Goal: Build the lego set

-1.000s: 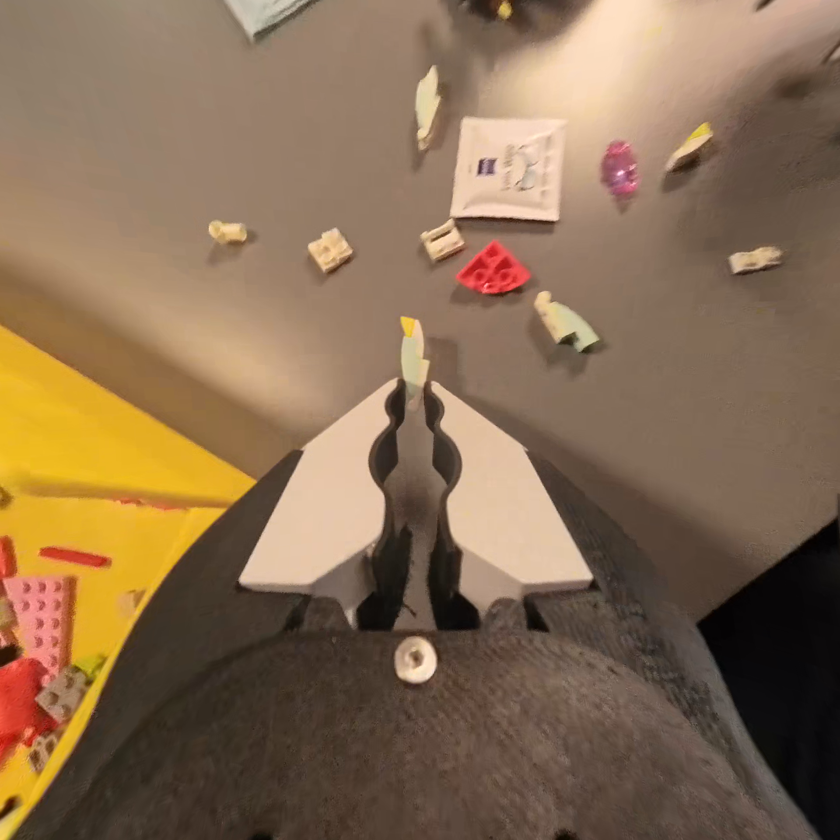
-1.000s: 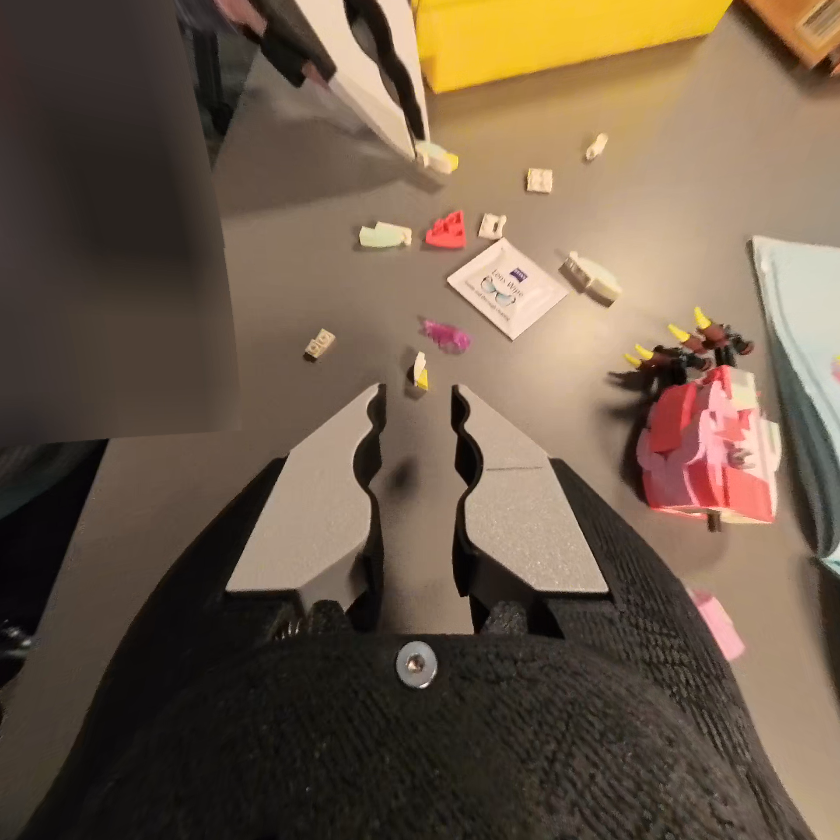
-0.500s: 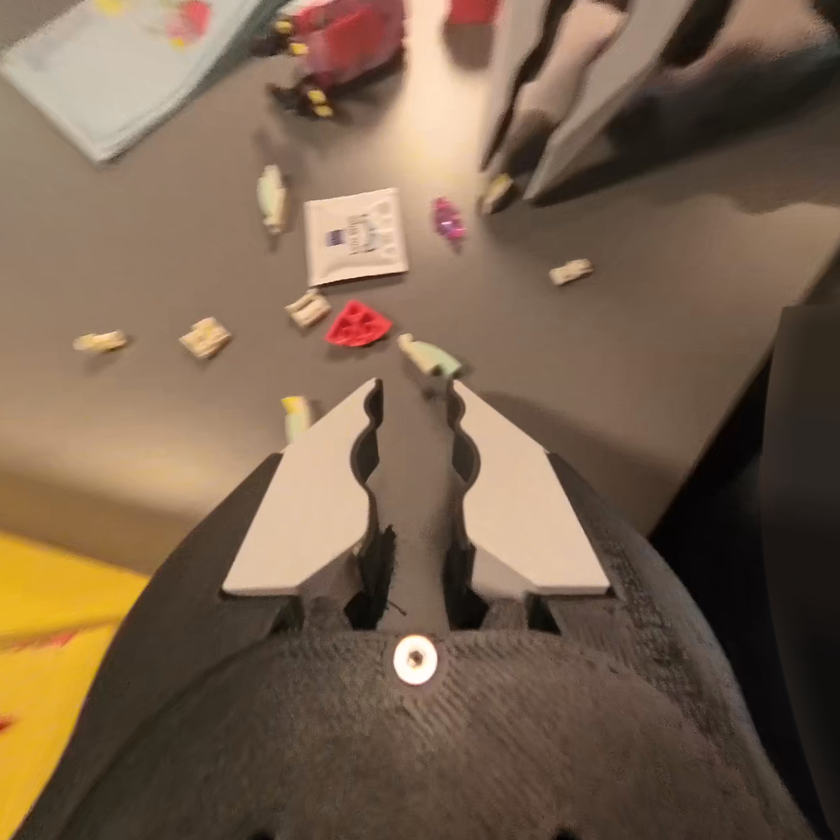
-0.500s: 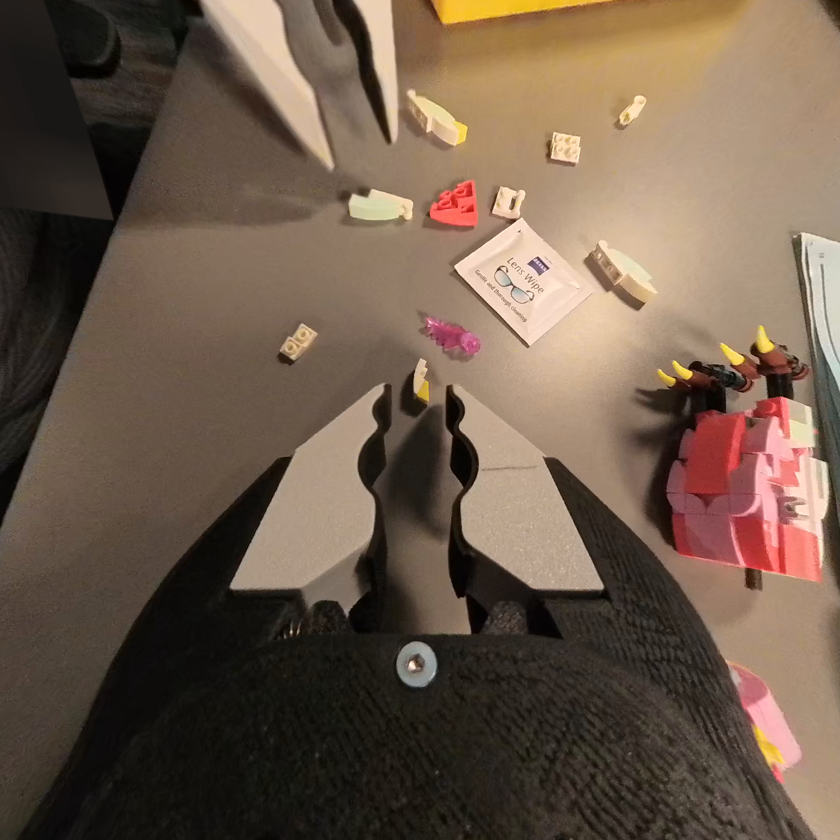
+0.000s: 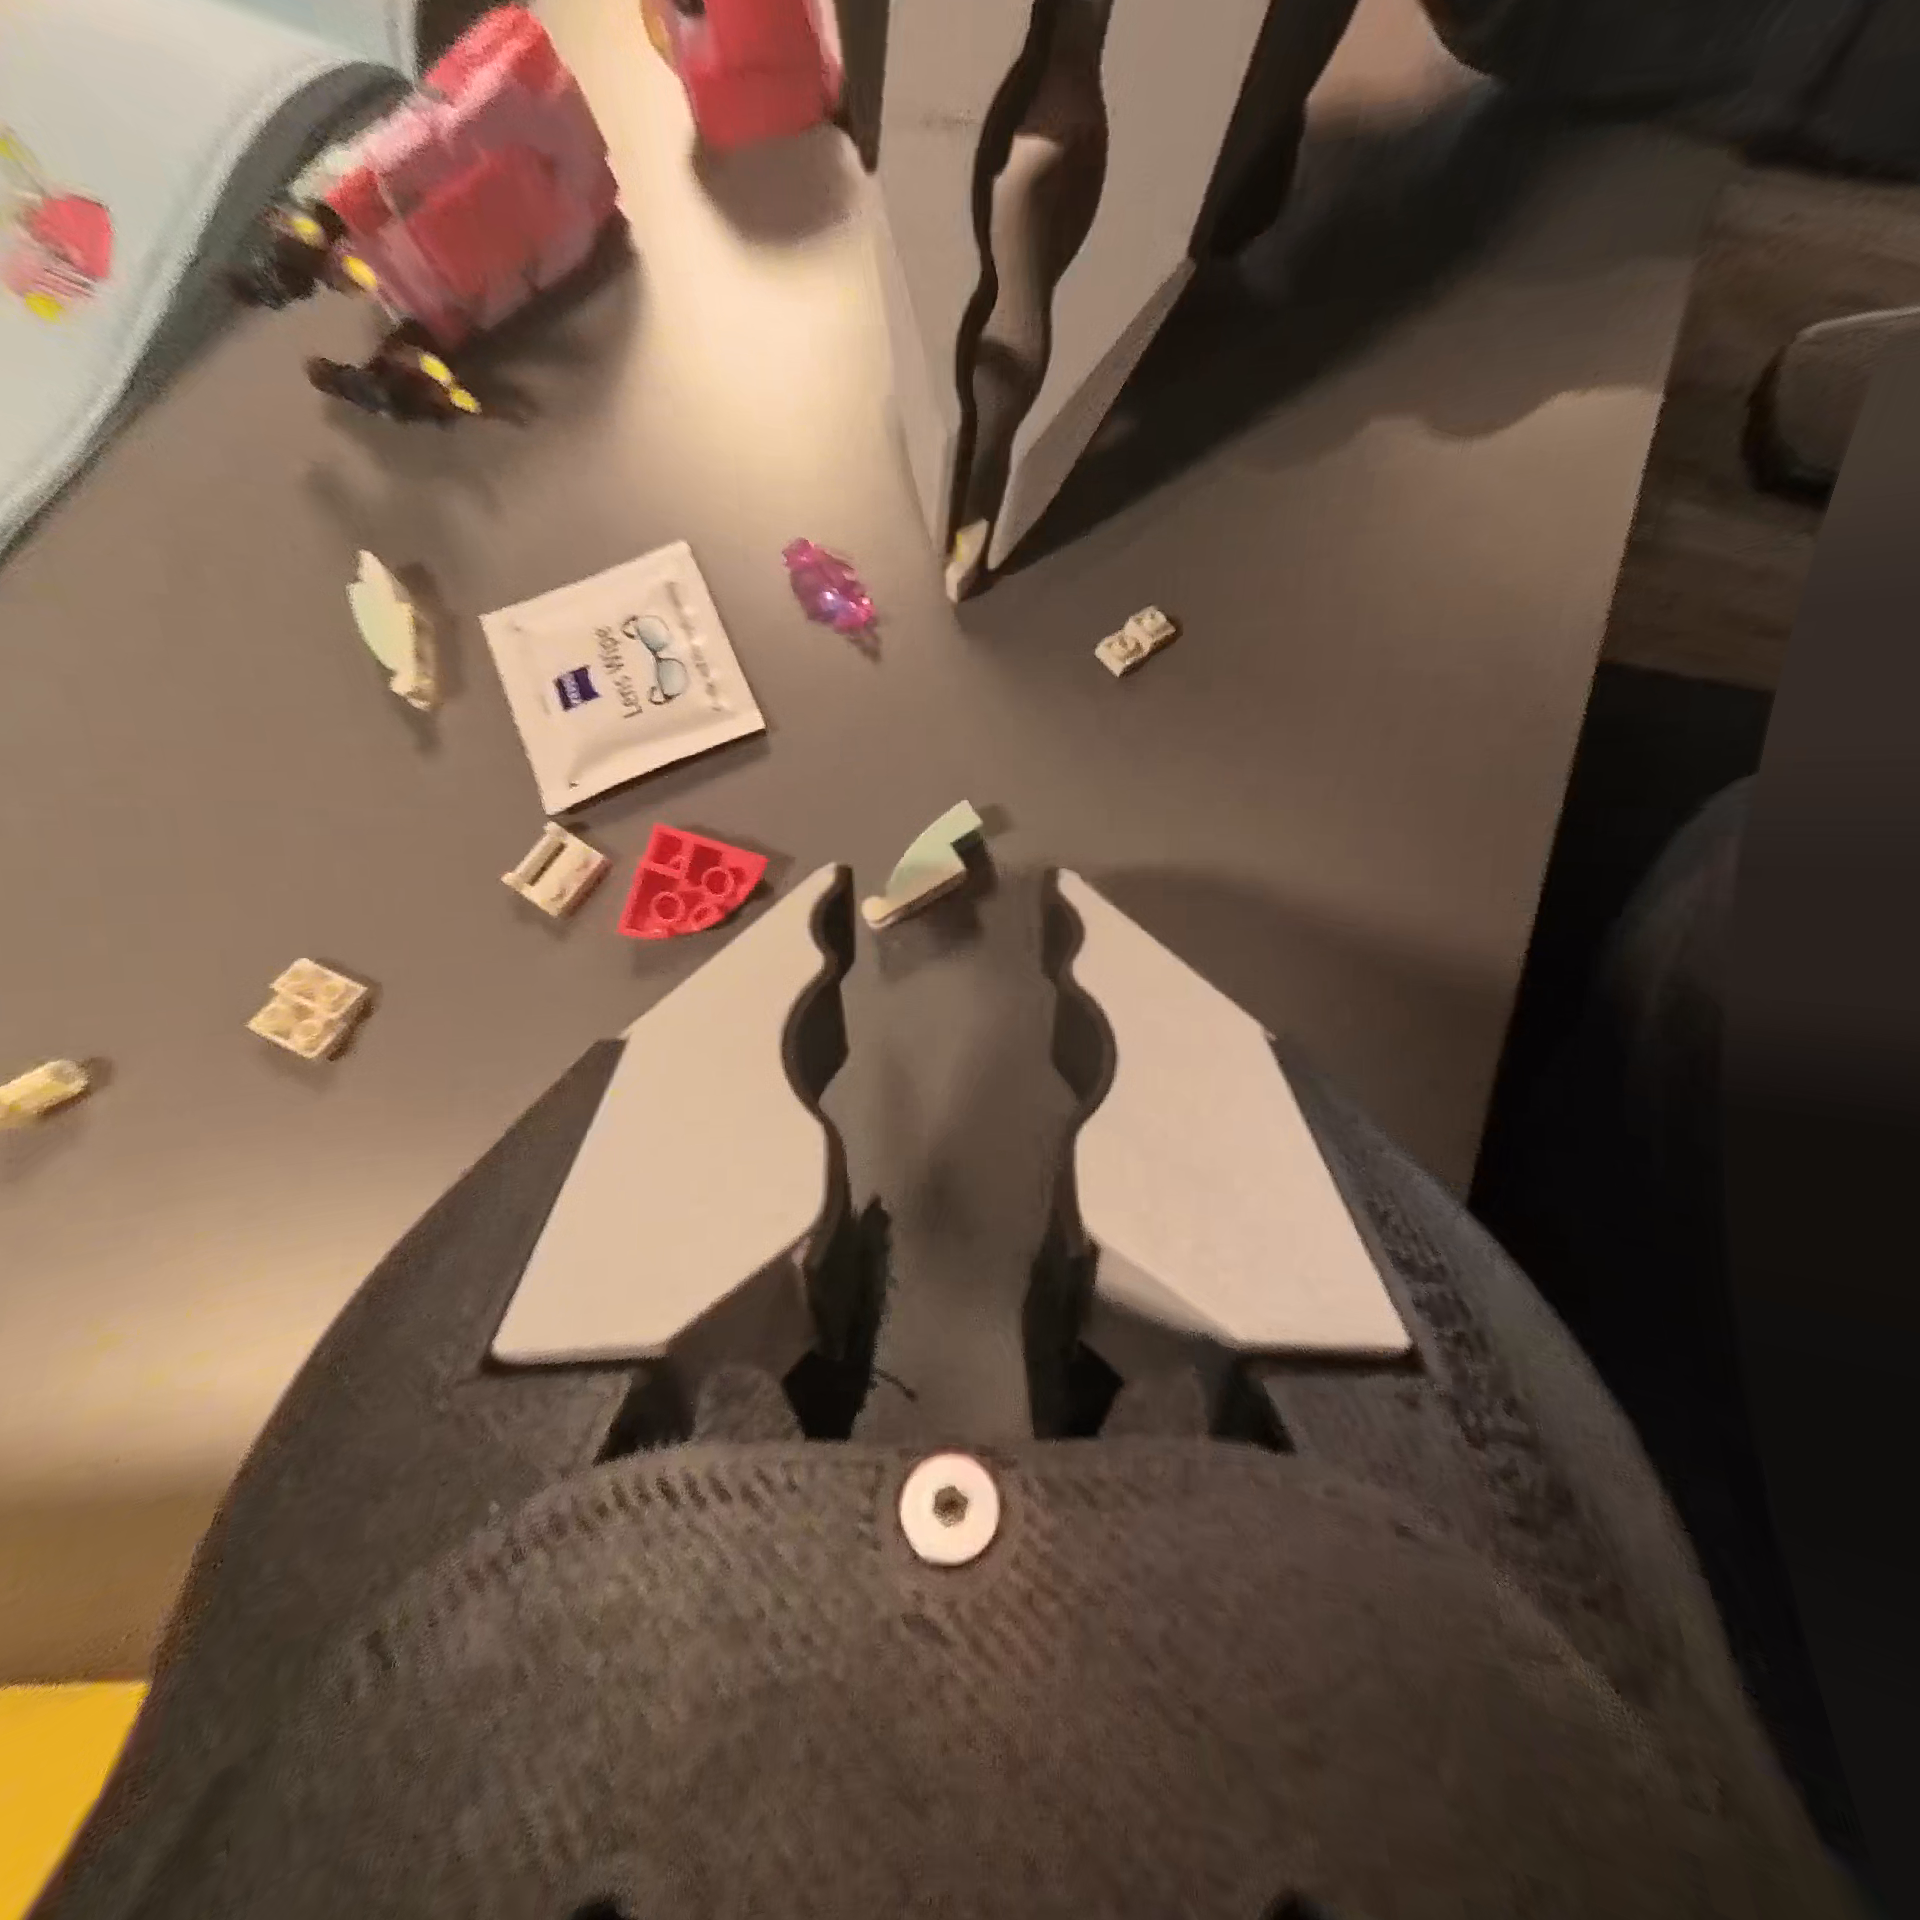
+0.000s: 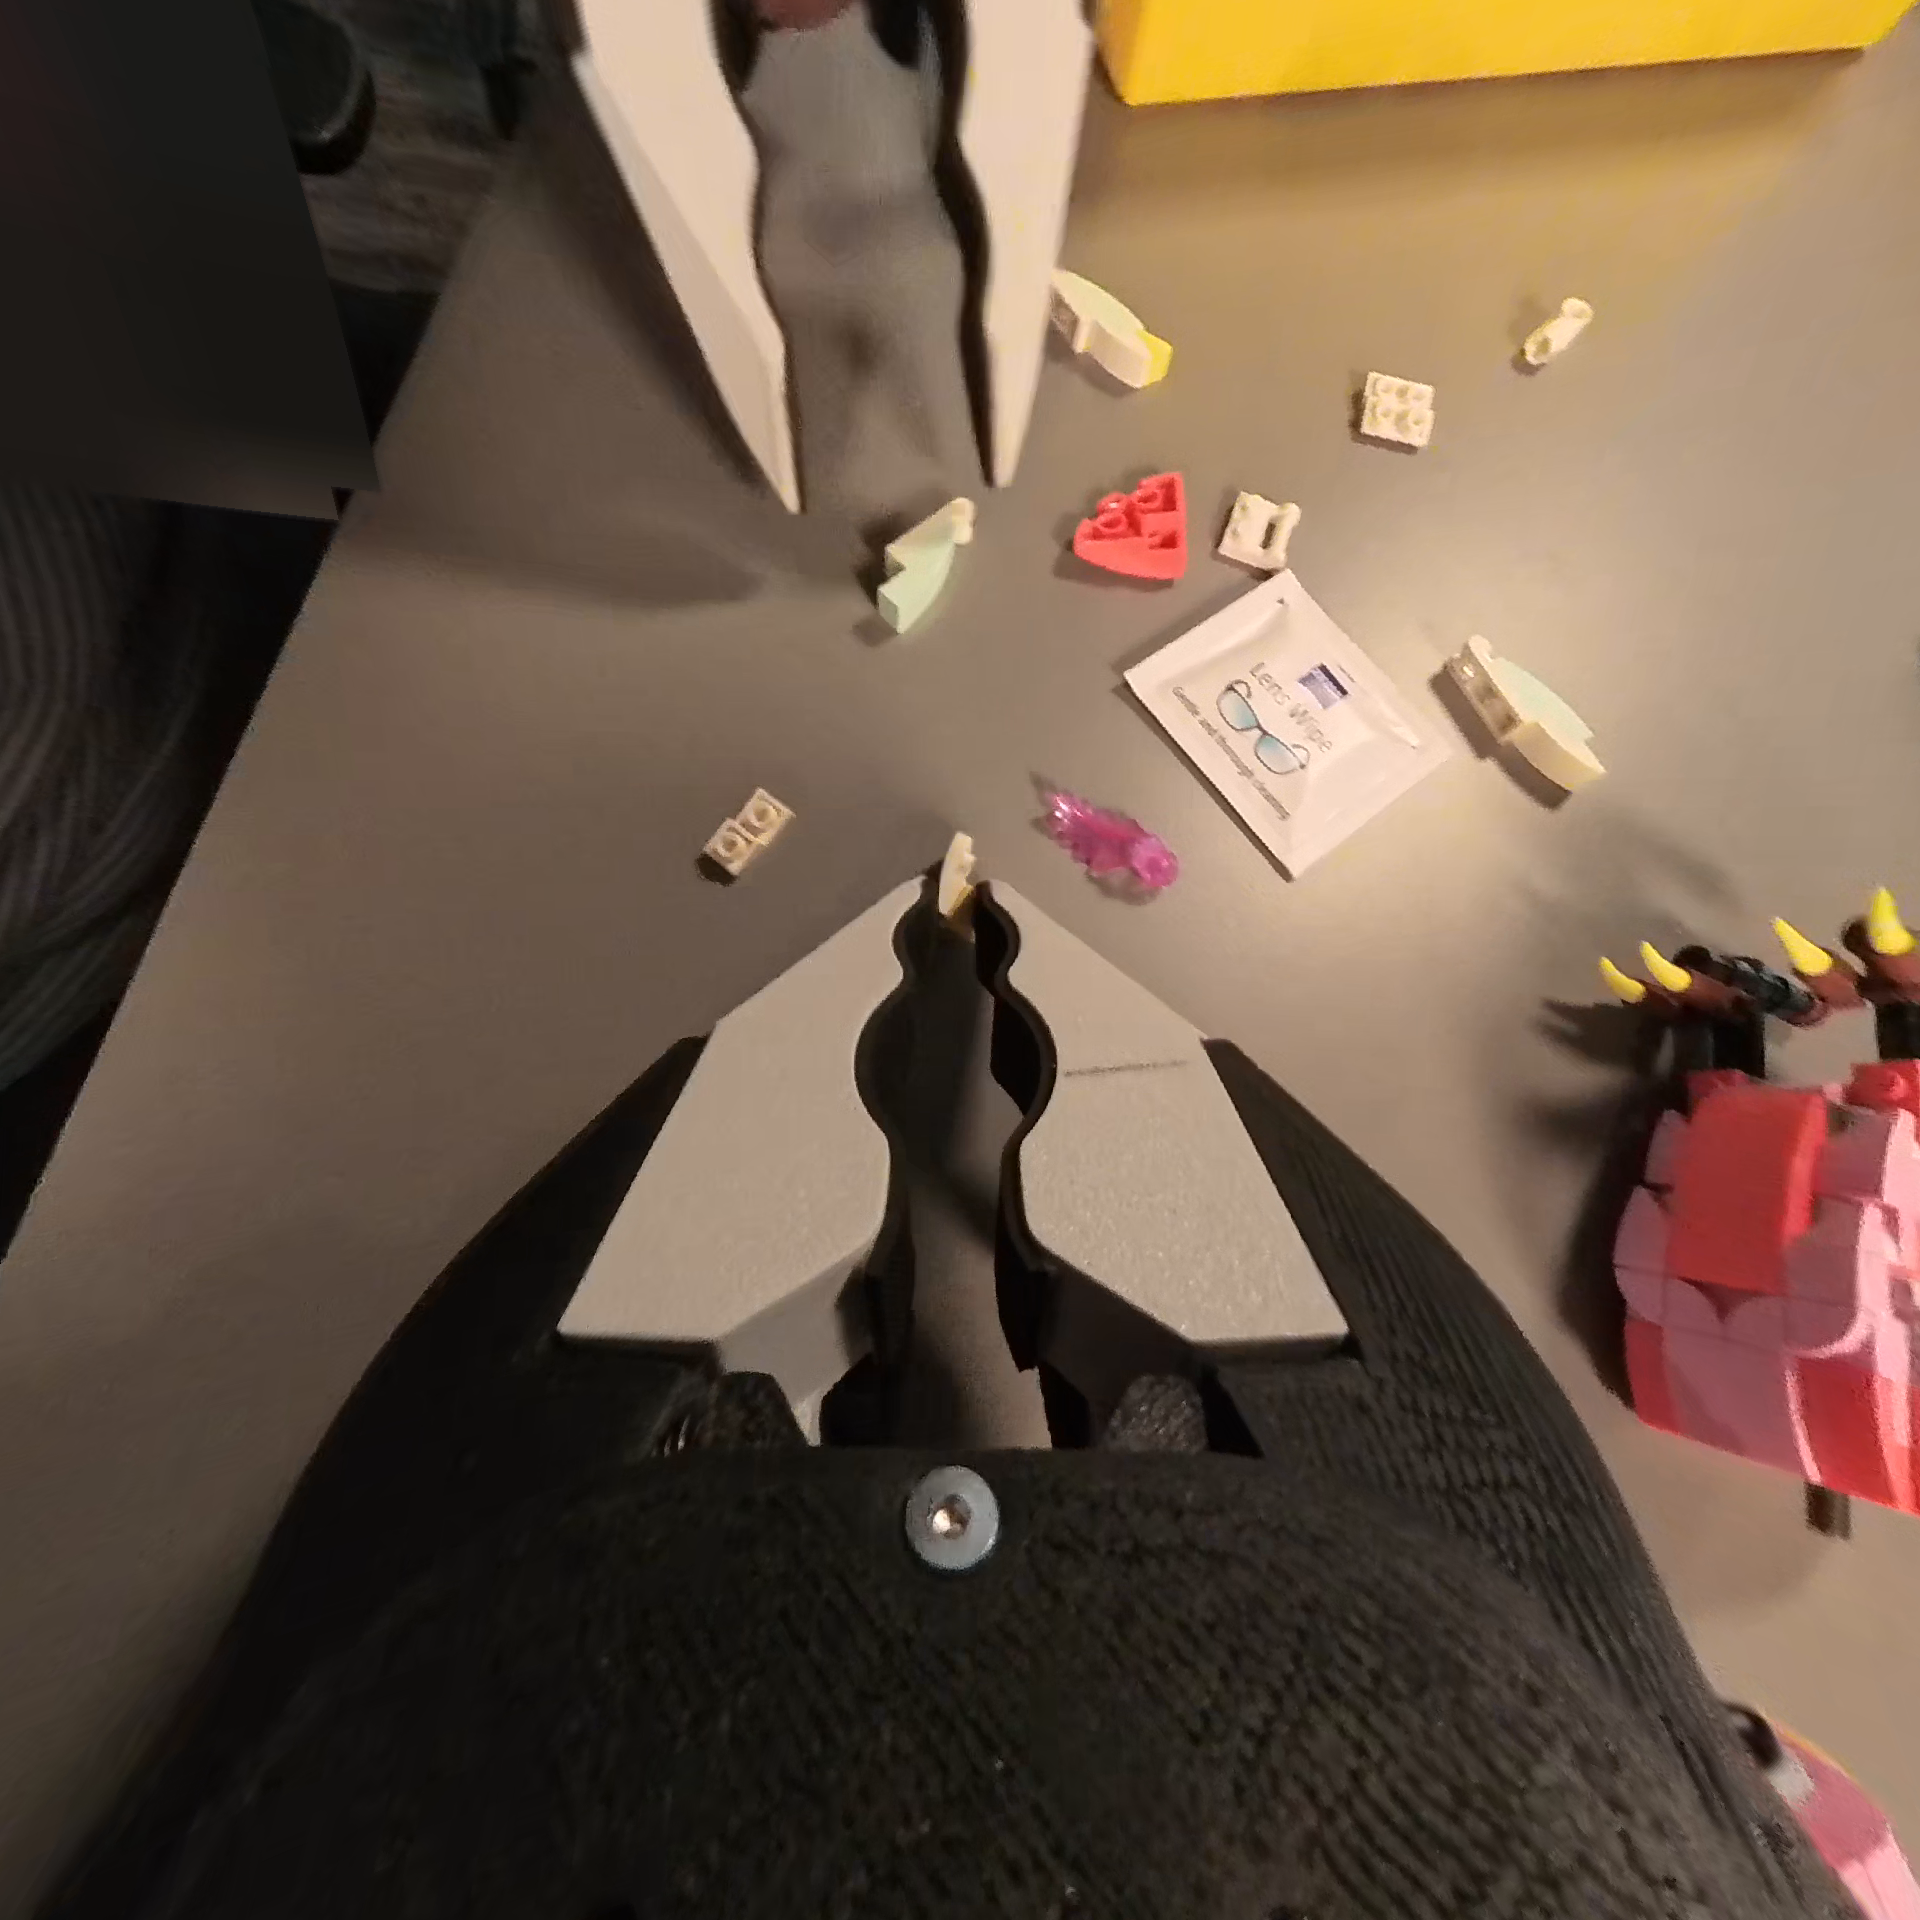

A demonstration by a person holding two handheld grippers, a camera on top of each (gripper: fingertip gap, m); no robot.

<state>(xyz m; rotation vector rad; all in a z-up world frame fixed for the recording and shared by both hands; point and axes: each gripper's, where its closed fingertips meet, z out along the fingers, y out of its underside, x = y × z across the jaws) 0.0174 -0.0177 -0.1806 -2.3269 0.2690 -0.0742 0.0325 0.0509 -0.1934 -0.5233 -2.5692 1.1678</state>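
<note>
A small cream piece (image 6: 957, 873) is pinched between the nearly closed fingertips of the right gripper (image 6: 954, 902), low over the grey table (image 6: 520, 779). A mint curved brick (image 5: 925, 868) lies untouched just ahead of the wide-open left gripper (image 5: 945, 904). Other bricks lie scattered beyond.

Cream piece (image 6: 956, 878): small, thin, yellow-tipped, upright, pinched between the right gripper's (image 6: 954, 902) tips, frame centre.
Mint piece (image 5: 928, 865): curved, cream-edged, flat on table, between left gripper's (image 5: 948, 894) spread tips, untouched.
</note>
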